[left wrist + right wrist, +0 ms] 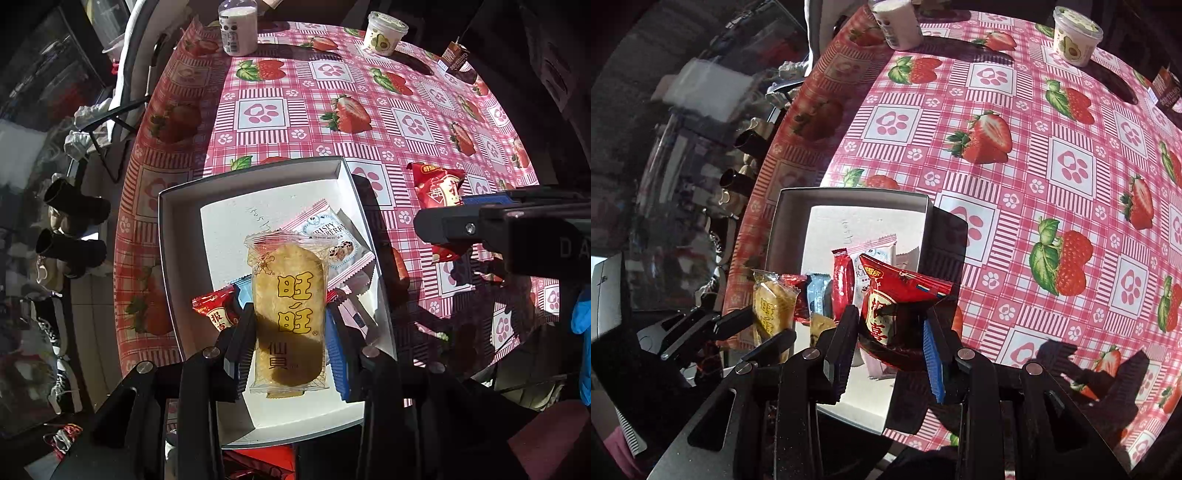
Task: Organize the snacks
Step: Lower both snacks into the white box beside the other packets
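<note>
Yellow cracker packet, clenched in the left tool, hangs above the white box of snacks; right tool, beside it, grips a red packet over the surface.

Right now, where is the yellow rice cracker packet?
The clear yellow rice cracker packet is pinched in the left gripper, held over the white cardboard box, above the snacks inside.

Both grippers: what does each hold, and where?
Left gripper clamps the yellow rice cracker packet across its lower sides; right gripper pinches the red snack packet mid-body.
</note>
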A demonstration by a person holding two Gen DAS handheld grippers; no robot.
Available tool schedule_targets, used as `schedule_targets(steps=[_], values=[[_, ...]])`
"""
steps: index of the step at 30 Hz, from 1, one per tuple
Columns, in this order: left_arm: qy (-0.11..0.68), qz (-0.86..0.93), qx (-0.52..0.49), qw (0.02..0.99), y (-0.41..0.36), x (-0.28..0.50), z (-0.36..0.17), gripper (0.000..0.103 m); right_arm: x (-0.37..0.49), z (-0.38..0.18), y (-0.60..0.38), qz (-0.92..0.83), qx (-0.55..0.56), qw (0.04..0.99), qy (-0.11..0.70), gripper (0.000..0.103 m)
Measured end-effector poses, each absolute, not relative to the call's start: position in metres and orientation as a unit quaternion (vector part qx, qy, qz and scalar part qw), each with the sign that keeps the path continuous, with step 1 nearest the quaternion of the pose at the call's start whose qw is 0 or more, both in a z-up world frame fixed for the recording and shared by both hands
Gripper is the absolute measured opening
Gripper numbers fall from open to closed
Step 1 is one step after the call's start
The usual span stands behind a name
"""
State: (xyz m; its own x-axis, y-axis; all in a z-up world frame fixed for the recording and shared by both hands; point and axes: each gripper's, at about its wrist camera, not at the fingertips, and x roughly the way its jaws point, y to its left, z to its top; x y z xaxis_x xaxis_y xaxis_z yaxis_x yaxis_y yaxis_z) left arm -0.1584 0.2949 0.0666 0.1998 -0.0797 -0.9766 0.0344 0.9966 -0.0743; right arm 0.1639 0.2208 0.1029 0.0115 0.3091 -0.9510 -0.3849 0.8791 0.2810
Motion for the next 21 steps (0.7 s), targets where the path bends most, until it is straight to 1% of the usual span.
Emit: schedule_targets(steps=[6, 15, 21], values=[[0.633, -0.024, -0.026, 0.774, 0.308, -0.159, 0.063, 0.040, 0.154, 0.089, 0.239, 0.254, -0.035, 0.694, 0.673, 0.036], [0.659, -0.007, -0.056, 0.750, 0.323, -0.163, 0.036, 0.040, 0.147, 0.069, 0.260, 0.262, -0.070, 0.670, 0.691, 0.036], [0.665, -0.009, -0.062, 0.744, 0.324, -0.162, 0.029, 0.040, 0.142, 0.059, 0.269, 0.266, -0.089, 0.656, 0.700, 0.036]])
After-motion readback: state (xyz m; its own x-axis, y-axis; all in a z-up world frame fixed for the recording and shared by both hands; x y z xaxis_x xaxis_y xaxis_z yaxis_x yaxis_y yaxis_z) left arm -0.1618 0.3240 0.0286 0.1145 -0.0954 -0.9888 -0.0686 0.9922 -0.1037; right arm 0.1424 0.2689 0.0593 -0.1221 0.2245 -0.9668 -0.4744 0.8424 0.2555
